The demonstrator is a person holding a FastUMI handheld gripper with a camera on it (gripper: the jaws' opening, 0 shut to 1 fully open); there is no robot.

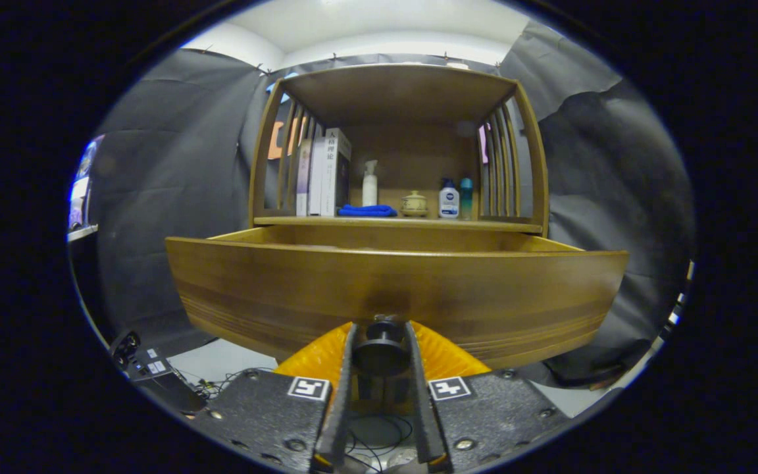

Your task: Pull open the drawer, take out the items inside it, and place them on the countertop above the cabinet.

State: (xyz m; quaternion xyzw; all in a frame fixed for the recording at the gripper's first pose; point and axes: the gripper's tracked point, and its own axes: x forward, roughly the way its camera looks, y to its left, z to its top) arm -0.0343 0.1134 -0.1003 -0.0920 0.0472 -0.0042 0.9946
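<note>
Clamping down on the drawer knob (379, 350), the gripper (381, 342) has both fingers (343, 395) pressed against the sides of that dark round knob, which sits right between them at the bottom middle of the drawer front. And the drawer (395, 296) itself is out, folks: its broad wooden face fills the space just beyond the fingers, bowed wide, with its side walls running back toward the cabinet. Can we see what is inside? Not from down here; the camera sits below the rim, so the contents stay hidden behind the front panel.

Just above and behind the drawer lies the desk (397, 224), the flat wooden top of the cabinet, framed by slatted sides and a roof board. Plenty is lined up along it. On the left, a row of upright books (326, 172). Next to them a folded blue cloth (367, 210) lying flat, with a white spray bottle (370, 183) standing behind it. Centre stage, a small lidded pot (414, 204). To its right a white lotion bottle (449, 199) with a dark cap, and a teal bottle (466, 195) just beside it, close to the right slats.

Low down, beneath the drawer and behind the fingers, an orange object (441, 355) peeks out on either side of the knob.
</note>
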